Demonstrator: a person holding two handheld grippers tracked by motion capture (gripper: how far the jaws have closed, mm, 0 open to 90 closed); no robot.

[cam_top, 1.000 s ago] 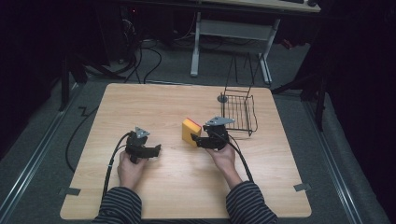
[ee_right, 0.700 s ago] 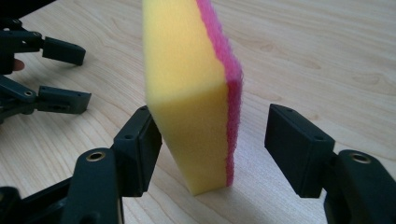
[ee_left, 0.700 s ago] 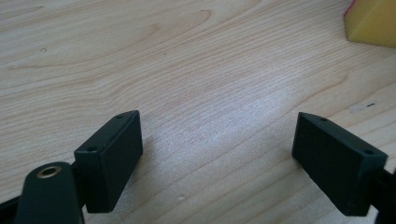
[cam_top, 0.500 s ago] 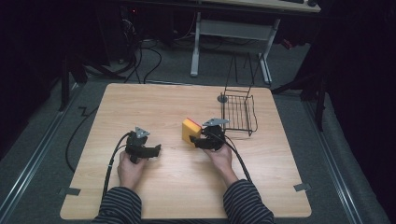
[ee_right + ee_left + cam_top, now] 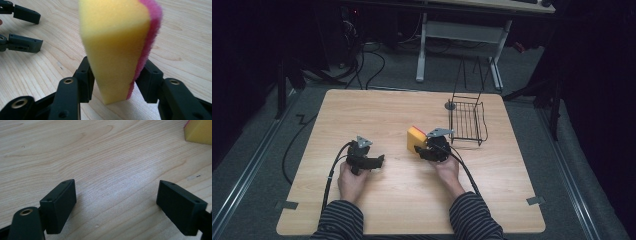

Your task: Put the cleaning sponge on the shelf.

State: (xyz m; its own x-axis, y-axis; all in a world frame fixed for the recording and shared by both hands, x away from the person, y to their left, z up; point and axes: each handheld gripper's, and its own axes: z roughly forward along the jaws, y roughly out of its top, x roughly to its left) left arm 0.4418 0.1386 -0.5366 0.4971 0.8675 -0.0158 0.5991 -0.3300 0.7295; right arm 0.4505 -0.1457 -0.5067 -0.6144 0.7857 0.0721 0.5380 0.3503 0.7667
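Having just been closing, the right gripper (image 5: 113, 82) jaws are now clamped on the upright yellow-and-pink sponge (image 5: 117, 45) near the wire basket (image 5: 467, 122), so a lift looks ready, while the left gripper (image 5: 117, 207) is held agape over bare table (image 5: 100, 157).

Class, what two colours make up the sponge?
Yellow foam with a pink layer on the sponge, clearest in the right gripper view.

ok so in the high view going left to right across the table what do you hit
left tool → yellow and pink sponge → right tool, its pads pressed on the sponge, having just been closing → black wire basket near the table's right edge
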